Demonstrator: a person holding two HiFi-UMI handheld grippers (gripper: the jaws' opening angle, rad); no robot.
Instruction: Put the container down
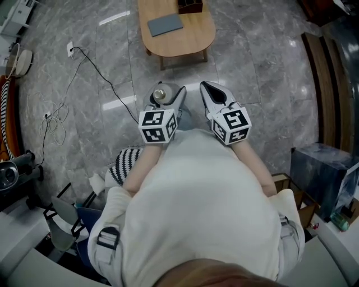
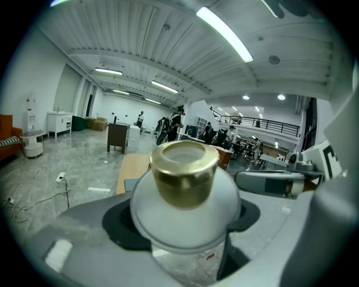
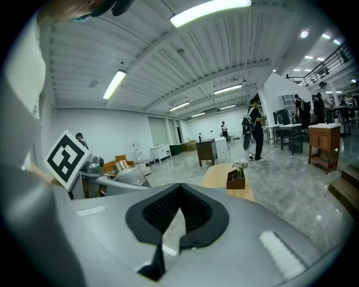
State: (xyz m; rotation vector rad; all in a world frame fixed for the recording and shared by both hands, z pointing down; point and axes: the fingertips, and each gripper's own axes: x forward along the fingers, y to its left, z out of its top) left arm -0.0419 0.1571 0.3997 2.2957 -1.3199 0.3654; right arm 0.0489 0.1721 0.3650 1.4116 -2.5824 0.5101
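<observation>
The container (image 1: pixel 161 95) is a frosted white round bottle (image 2: pixel 185 210) with a gold cap (image 2: pixel 184 172). It sits upright between the jaws of my left gripper (image 1: pixel 167 95), which is shut on its body (image 2: pixel 185 235). I hold it in the air above the marble floor, short of a wooden table (image 1: pixel 179 35). My right gripper (image 1: pixel 208 89) is beside it on the right, with its jaws shut and nothing between them (image 3: pixel 178 196). The right gripper view shows the left gripper (image 3: pixel 120 175) and the gold cap (image 3: pixel 95 165) at its left.
The oval wooden table bears a grey pad (image 1: pixel 165 24) and a dark box (image 1: pixel 189 5) with flowers (image 3: pixel 237 177). A cable (image 1: pixel 98 70) runs across the floor from an outlet (image 1: pixel 70 49). Boxes (image 1: pixel 322 168) stand at the right, and a stool and gear at the lower left.
</observation>
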